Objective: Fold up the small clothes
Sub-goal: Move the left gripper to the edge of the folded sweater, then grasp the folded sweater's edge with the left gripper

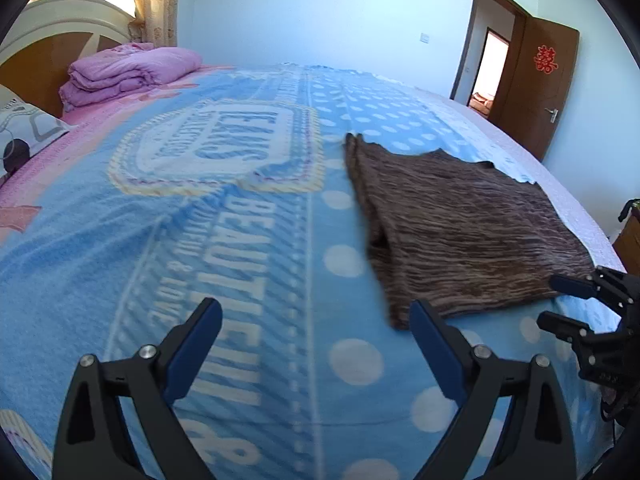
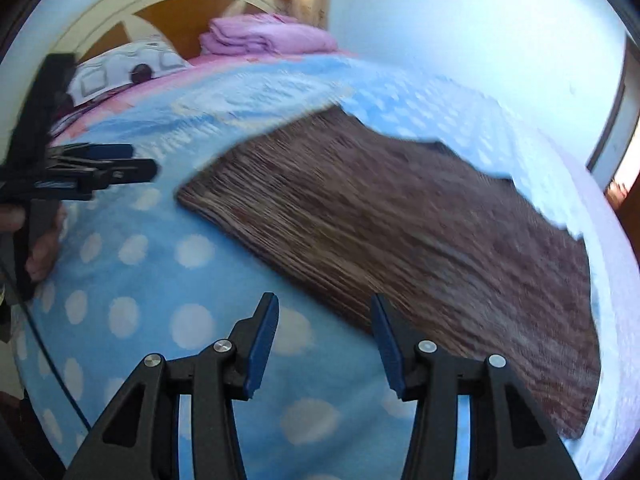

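Here, lying flat on the right side of the bed (image 1: 240, 240): brown striped garment (image 1: 460, 232), folded over along its left edge, spread on a blue dotted blanket (image 1: 352, 360) printed with large white lettering. Hovering just short of the garment's near left corner: left gripper (image 1: 316, 332), blue-padded fingers (image 1: 432, 344) spread wide apart, gripping nothing. Reaching in from the right, beside the garment's near right corner: right gripper (image 1: 560, 304), fingers parted, one tip appearing to touch the cloth edge, though hard to tell. Showing in the right wrist view, blurred: the same garment (image 2: 400, 232) stretching away to the right, with the right gripper (image 2: 324, 340) held over its near edge, fingers (image 2: 264, 344) apart and empty, and the left gripper (image 2: 140, 160) off to the left, seen side-on. Sitting near the headboard (image 1: 52, 28), well apart from the garment: folded purple quilt (image 1: 128, 72) and a patterned pillow (image 1: 24, 132). Standing open in the far right corner: brown door (image 1: 540, 88) carrying a red paper ornament (image 1: 546, 58). Lying between either gripper and the cloth: bare blanket only.
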A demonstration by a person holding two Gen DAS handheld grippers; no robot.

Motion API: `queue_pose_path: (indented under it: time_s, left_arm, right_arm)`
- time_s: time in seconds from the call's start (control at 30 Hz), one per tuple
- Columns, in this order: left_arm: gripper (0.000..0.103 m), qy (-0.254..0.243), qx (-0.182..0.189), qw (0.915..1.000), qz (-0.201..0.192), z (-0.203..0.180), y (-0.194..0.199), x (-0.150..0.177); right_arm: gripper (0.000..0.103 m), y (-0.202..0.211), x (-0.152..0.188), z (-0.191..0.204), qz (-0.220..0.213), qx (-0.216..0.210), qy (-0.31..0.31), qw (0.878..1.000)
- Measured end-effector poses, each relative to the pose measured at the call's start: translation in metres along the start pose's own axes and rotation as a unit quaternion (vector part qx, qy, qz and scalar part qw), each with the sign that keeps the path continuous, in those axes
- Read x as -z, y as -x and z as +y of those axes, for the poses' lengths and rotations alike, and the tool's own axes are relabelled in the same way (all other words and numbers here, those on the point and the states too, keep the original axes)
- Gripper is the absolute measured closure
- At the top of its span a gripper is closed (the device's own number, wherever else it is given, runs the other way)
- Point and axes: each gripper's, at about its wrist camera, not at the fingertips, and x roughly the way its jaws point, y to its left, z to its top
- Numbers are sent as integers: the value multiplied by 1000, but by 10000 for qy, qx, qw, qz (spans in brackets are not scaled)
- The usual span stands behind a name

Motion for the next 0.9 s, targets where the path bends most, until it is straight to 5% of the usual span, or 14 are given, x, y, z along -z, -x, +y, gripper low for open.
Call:
queue_pose_path:
  time_s: [0.17,0.43,0.83,0.9]
  left_arm:
    - [6,104,-41,9999,107,24,-5,-14]
    - [6,446,541,9969,344,44,-29,-50]
    - [6,378,1178,9900,676,4,-91,-99]
    - [6,277,1240,9893,710,-4,-101,-105]
  right_arm:
    - [54,-9,-17,29,-136,121,462,9988]
    - [54,-36,-39,74,-157,149,927,9955]
    - [54,-58,-52,96,-138,548,883,9945]
    - [60,-58,-52,96,-155,561,858,9946]
